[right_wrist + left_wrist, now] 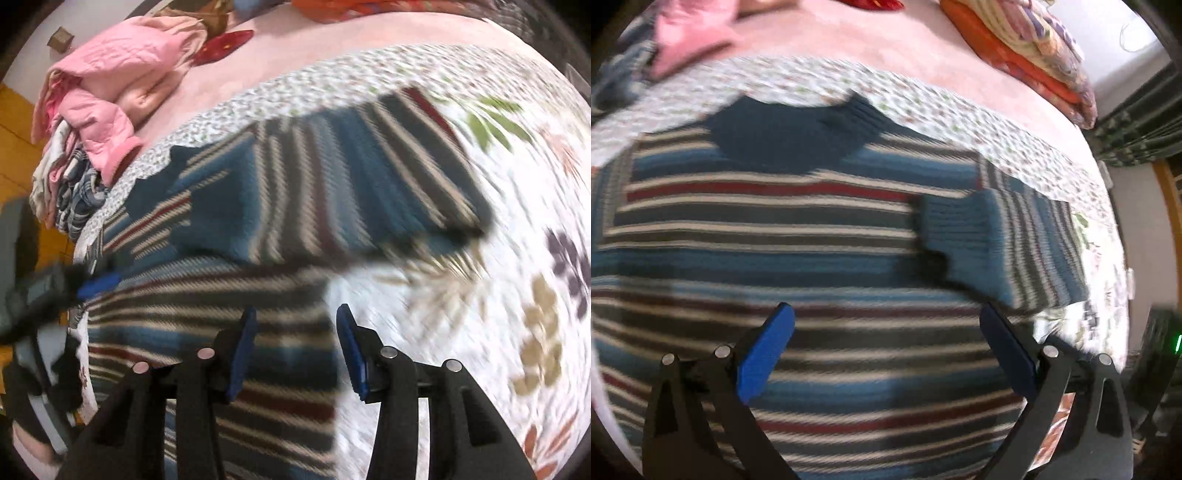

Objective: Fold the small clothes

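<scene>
Both views are smeared with motion blur, and the sweater (798, 236) runs off the bottom edge at 6 o'clock. It lies flat on a flowered sheet (480, 332), one sleeve (1004, 236) folded across at 3 o'clock. The left gripper (886, 347) hangs over it, jaws spread wide and empty. The right gripper (295, 343) sits at the sweater's edge, jaws parted, gripping nothing. A pile of clothes (107, 99) sits at 10 o'clock.

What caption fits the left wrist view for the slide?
Left gripper, jaws open and empty, over a striped sweater with one sleeve folded across, on a floral sheet.
</scene>
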